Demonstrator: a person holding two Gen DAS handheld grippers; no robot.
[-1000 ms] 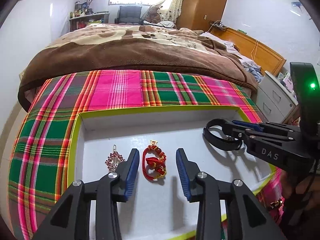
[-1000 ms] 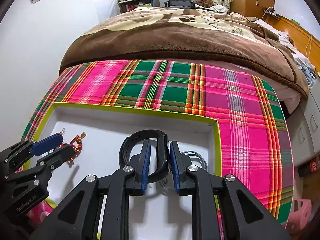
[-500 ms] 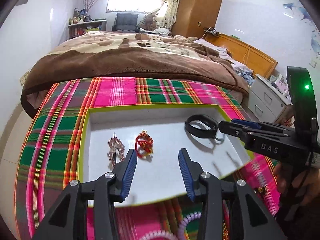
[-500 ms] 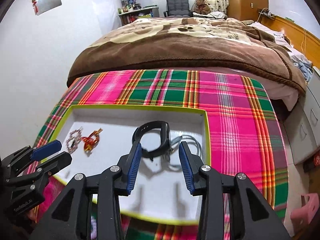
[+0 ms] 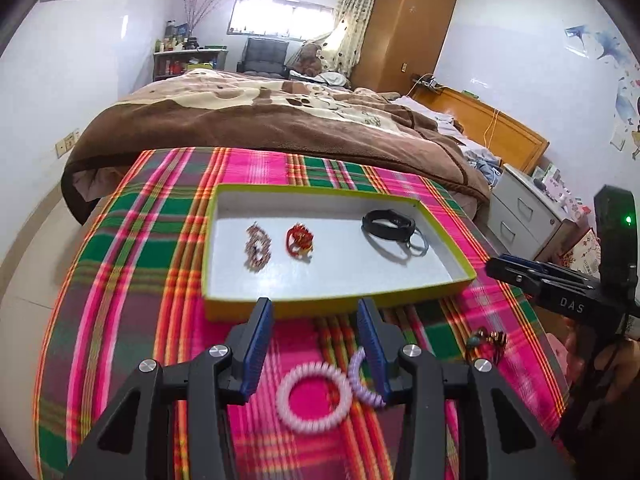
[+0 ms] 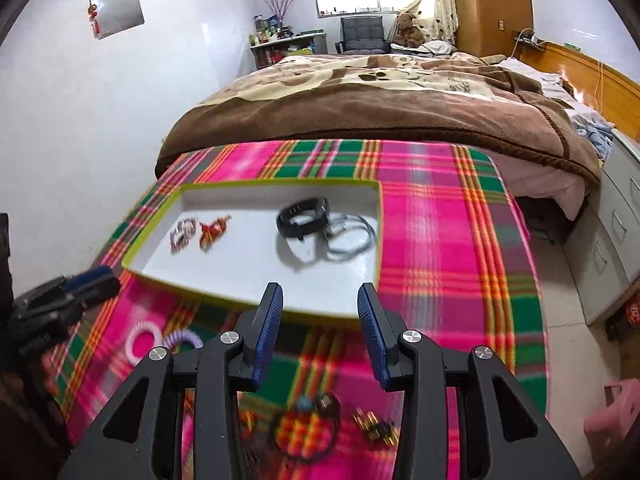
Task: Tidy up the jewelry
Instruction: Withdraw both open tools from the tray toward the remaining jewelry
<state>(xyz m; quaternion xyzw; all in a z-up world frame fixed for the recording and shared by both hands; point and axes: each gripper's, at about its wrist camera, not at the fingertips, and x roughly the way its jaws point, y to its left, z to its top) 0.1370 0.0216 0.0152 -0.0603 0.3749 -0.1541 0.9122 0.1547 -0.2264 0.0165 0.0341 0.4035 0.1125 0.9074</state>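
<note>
Both my tongs are empty now, jaws standing apart with nothing between them: the left tongs point(image 5: 316, 354) hang over the plaid blanket point(image 5: 132, 264), and the right tongs point(image 6: 320, 334) hang just in front of the tray point(image 6: 158, 224). I judge that I am between two placements, and the next step is to fetch another piece.

The tray with the yellow-green rim holds four things: a beaded piece point(image 5: 258, 246) and a red ornament point(image 5: 299, 240) toward the left, and a black band point(image 5: 387, 224) lying on a grey ring point(image 6: 352, 236) toward the right.

Outside the tray, on the blanket, lie a pink spiral hair tie point(image 5: 314, 396) touching a purple one point(image 5: 362, 384), and a dark bracelet point(image 6: 306, 426) beside some small gold pieces point(image 6: 374, 426).

For the next move, I think the left tongs must go down around the pink tie and the right ones around the bracelet. Both are blurred, so I cannot tell their exact shape.
</note>
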